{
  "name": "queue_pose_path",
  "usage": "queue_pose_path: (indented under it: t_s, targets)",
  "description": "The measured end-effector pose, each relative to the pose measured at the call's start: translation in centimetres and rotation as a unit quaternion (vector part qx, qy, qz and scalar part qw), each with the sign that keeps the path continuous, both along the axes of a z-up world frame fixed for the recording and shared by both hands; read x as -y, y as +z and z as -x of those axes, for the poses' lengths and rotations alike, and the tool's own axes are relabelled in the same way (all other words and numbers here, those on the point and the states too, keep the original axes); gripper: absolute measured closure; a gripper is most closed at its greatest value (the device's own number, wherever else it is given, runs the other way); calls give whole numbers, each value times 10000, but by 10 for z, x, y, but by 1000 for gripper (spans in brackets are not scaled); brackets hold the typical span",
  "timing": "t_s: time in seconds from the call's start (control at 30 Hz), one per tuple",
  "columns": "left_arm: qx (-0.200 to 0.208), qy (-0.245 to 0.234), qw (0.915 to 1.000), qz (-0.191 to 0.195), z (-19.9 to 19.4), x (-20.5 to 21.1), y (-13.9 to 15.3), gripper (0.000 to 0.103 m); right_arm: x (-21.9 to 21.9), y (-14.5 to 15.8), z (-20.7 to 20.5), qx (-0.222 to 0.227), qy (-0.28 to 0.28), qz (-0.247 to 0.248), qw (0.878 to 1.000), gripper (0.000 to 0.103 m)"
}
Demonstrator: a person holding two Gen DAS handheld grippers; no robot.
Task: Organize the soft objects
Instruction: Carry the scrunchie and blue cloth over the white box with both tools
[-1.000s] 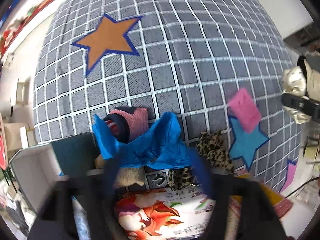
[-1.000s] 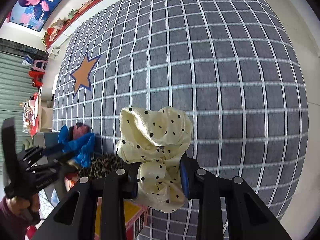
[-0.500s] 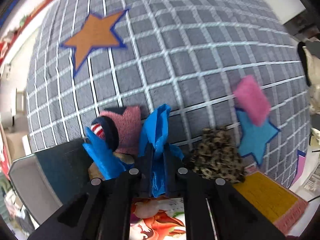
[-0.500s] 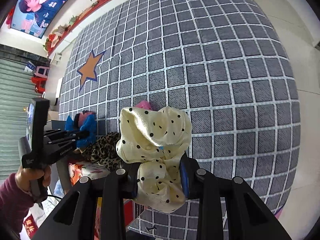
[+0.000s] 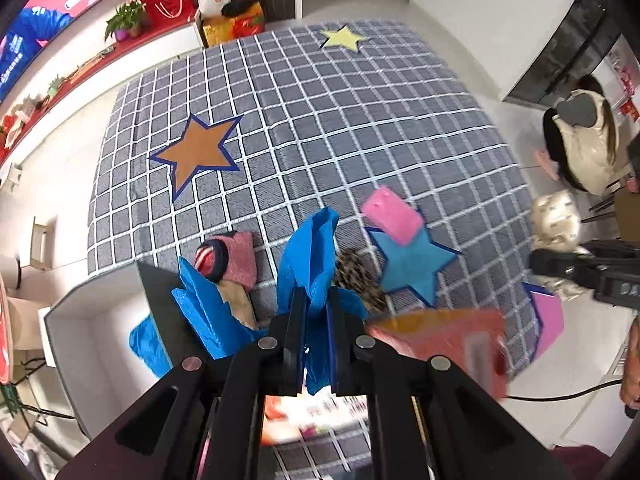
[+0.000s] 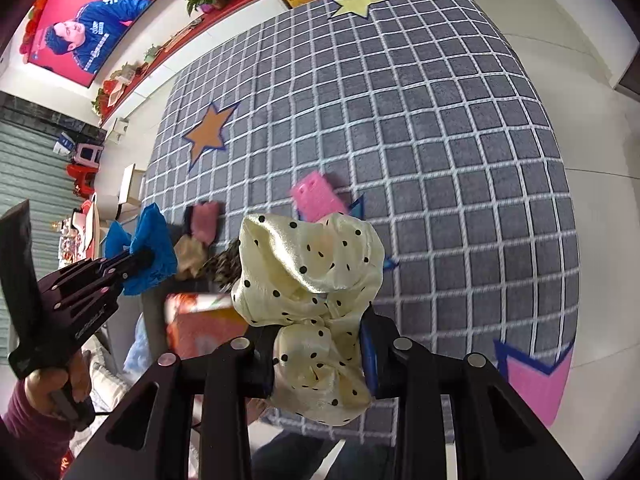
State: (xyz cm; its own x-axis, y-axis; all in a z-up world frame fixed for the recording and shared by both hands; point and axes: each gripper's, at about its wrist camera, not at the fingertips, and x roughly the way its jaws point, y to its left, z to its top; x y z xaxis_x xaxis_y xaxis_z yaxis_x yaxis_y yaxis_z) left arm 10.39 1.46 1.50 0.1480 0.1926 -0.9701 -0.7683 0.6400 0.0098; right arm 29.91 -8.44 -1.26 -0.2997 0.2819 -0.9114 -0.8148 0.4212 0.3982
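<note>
My left gripper (image 5: 316, 320) is shut on a blue soft cloth (image 5: 310, 248), lifted above the checked grey rug (image 5: 320, 120). From the right wrist view the left gripper (image 6: 132, 264) shows at the left with the blue cloth (image 6: 154, 240) hanging from it. My right gripper (image 6: 318, 344) is shut on a cream polka-dot scrunchie (image 6: 312, 272). On the rug lie a pink-red sock (image 5: 236, 256), a beige piece (image 5: 236, 300), a leopard-print piece (image 5: 358, 276) and a pink sponge (image 5: 392, 214).
A white open box (image 5: 92, 328) with a dark flap sits at the rug's left edge. A red and orange box (image 5: 444, 336) lies near me. A person in a cream vest (image 5: 580, 140) crouches at the right. Shelves and a screen line the far wall.
The left gripper closed on the blue cloth and rose with it, so more of the rug shows. The right gripper also rose and shifted, still holding the scrunchie.
</note>
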Motion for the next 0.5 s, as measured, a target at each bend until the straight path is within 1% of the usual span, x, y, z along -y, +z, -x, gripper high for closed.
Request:
queue_pose_path:
  t_s: [0.1, 0.17, 0.3, 0.43, 0.5]
  targets:
    - [145, 40, 9999, -18, 12, 20, 17, 94, 7, 14, 27, 5, 193, -5, 9998, 70]
    - [167, 26, 9998, -47, 20, 33, 25, 94, 9, 23, 46, 39, 344, -19, 9994, 70]
    - [299, 103, 9995, -95, 47, 56, 34, 94, 8, 39, 88, 79, 617, -92, 9980, 70]
    - [461, 495, 9976, -134, 87, 64, 42, 94, -3, 46, 131, 139, 1011, -90, 9947, 70]
    - [472, 718, 9960, -236, 107, 66, 45, 94, -10, 47, 153, 199, 1281, -76, 9915, 70]
